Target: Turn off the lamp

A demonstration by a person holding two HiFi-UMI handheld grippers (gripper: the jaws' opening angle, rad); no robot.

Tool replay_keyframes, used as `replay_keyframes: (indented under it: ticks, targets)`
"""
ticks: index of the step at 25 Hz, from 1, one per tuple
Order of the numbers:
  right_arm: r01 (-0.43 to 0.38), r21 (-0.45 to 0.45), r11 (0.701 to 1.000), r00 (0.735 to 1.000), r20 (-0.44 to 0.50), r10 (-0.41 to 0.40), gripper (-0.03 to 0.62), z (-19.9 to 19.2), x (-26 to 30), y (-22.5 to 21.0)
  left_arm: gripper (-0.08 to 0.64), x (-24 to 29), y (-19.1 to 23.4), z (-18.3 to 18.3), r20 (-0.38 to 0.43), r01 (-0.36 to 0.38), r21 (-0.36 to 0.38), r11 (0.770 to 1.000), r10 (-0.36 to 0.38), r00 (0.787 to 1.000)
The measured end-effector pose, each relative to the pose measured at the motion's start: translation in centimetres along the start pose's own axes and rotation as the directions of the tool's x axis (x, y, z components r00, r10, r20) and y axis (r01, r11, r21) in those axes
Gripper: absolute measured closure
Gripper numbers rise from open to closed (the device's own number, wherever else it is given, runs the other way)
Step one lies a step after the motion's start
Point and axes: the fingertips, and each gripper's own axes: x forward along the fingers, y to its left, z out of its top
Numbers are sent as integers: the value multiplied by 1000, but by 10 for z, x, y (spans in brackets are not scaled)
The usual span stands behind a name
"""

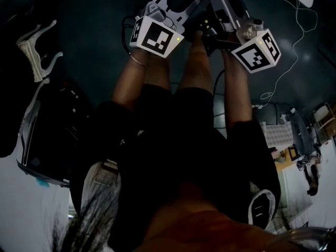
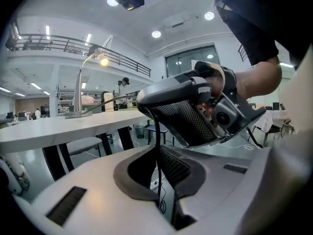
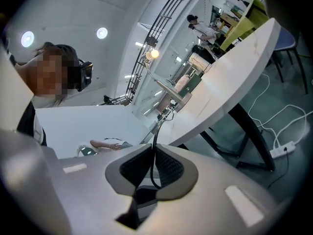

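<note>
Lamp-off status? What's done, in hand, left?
Done: nothing visible; the lamp is lit on the white table.
In hand: the left claw and right claw are shut and empty, held in the air away from the table.
Left: approach the lamp, find its switch (not discernible here) and turn it off.

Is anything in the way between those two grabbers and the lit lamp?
Nothing visible. The lamp stands on a table well ahead of the left gripper and right gripper, with only open air between.
</note>
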Motion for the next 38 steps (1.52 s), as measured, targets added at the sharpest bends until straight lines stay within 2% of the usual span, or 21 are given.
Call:
replay_keyframes:
  ticks: [6,11,16,22,29,35,38]
  targets:
    - [12,-104,994,1000,6,-12,564,3,-4,-1,538,-4,-1,5,7,14,-29,999,-14,1000]
    - [77,-253,965,997,-11,-82,555,7,-14,-10,538,-12,0,13,11,28,-30,999,-28,1000]
    - [134,-281,950,989,-28,-147,555,-6,-27,-33,538,-22,6,30,41,29,-4,1000,-29,999]
    - [145,-308,940,974,-122,-190,528,-38,-38,-49,538,-31,6,52,61,38,10,999,-39,997]
    - [84,-306,948,974,-175,-143,494,-59,-29,-47,538,-40,11,61,70,32,-47,998,-29,997]
    - [39,-305,952,969,-220,-110,479,-71,-13,-44,538,-45,15,72,120,29,-85,996,-19,993]
    - [29,-312,950,967,-230,-105,479,-78,-5,-42,538,-50,18,75,128,23,-81,996,-12,992]
